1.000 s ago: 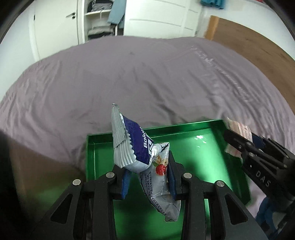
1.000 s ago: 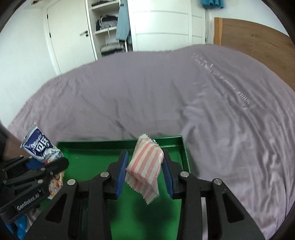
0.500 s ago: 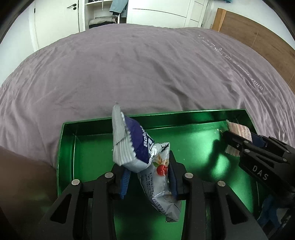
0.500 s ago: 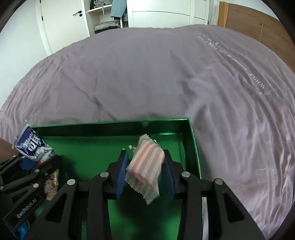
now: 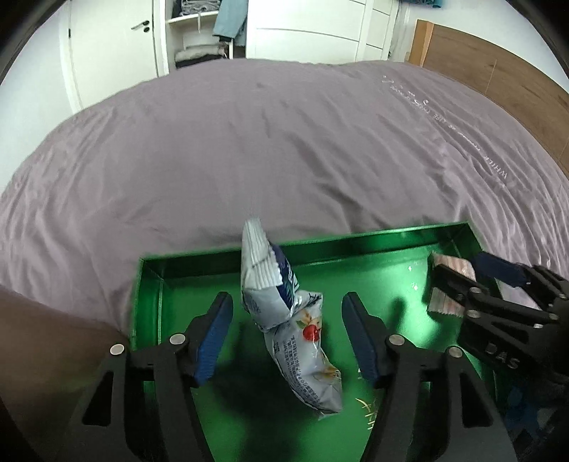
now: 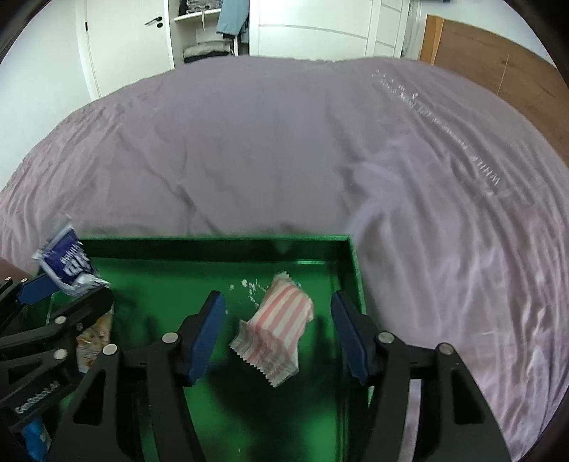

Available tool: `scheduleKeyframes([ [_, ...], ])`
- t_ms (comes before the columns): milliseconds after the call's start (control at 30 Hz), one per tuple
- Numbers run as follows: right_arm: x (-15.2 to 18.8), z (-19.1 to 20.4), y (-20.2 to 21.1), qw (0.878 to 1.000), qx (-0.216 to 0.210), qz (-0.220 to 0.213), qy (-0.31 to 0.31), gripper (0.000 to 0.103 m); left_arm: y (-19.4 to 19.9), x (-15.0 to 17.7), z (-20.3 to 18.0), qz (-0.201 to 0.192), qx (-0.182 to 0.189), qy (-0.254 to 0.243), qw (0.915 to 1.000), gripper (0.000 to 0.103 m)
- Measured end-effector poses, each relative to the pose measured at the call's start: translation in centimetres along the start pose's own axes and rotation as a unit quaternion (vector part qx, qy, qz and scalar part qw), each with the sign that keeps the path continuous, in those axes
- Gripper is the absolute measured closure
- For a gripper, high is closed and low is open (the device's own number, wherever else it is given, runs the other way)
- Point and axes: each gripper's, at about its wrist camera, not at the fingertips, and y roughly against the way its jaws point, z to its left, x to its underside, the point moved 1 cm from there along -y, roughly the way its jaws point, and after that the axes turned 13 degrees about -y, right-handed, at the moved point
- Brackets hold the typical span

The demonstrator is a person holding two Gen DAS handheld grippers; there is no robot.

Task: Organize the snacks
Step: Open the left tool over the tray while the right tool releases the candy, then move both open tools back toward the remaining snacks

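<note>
From my right wrist view, the left gripper (image 6: 67,302) at nine o'clock hides most of the blue-and-silver snack bag (image 6: 67,264), the green tray (image 6: 313,248) runs off the bottom edge, and the bedspread lettering (image 6: 483,167) is too blurred to read.

A tray (image 5: 213,257) is set on the bed (image 5: 284,142). A pouch (image 5: 288,320) is placed toward the tray's left, a striped packet (image 6: 277,334) toward its right. A wardrobe (image 6: 313,28) is seen behind the bed.
</note>
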Motion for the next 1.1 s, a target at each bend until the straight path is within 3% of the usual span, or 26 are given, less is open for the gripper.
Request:
scheduleKeyframes([
  [200,-1.1,-0.7,6.4,0.999,0.005,-0.051,-0.01,0.017,3.0,-0.8,-0.5,-0.012,0.004,0.0,0.9999,0.043],
  [267,-1.1,-1.1,9.0,0.998,0.004,-0.067,-0.014,0.014,5.1,-1.1,-0.7,-0.024,0.002,-0.005,0.9997,0.043],
  [300,-1.0,-1.2,10.5,0.997,0.007,-0.076,-0.015,0.007,6.0,-1.1,-0.7,-0.028,0.005,-0.005,0.9996,0.043],
  [333,-0.8,-1.4,11.8,0.996,0.009,-0.083,-0.015,0.003,7.3,-1.2,-0.9,-0.034,0.01,-0.007,0.9993,0.043],
  [667,2.6,-0.7,29.3,0.986,-0.011,-0.164,-0.018,0.0,23.9,0.2,-1.3,-0.123,0.035,-0.026,0.9915,0.037],
  [733,3.9,0.1,33.4,0.983,-0.012,-0.185,-0.01,0.0,27.3,1.1,-0.6,-0.143,0.033,-0.024,0.9888,0.032],
  [867,6.1,1.8,40.0,0.976,-0.016,-0.218,-0.002,0.0,33.5,3.6,2.0,-0.174,0.023,-0.026,0.9842,0.032],
  [1100,9.5,5.5,48.5,0.963,-0.034,-0.269,0.014,0.0,41.7,9.6,10.7,-0.202,-0.026,-0.011,0.9789,0.032],
])
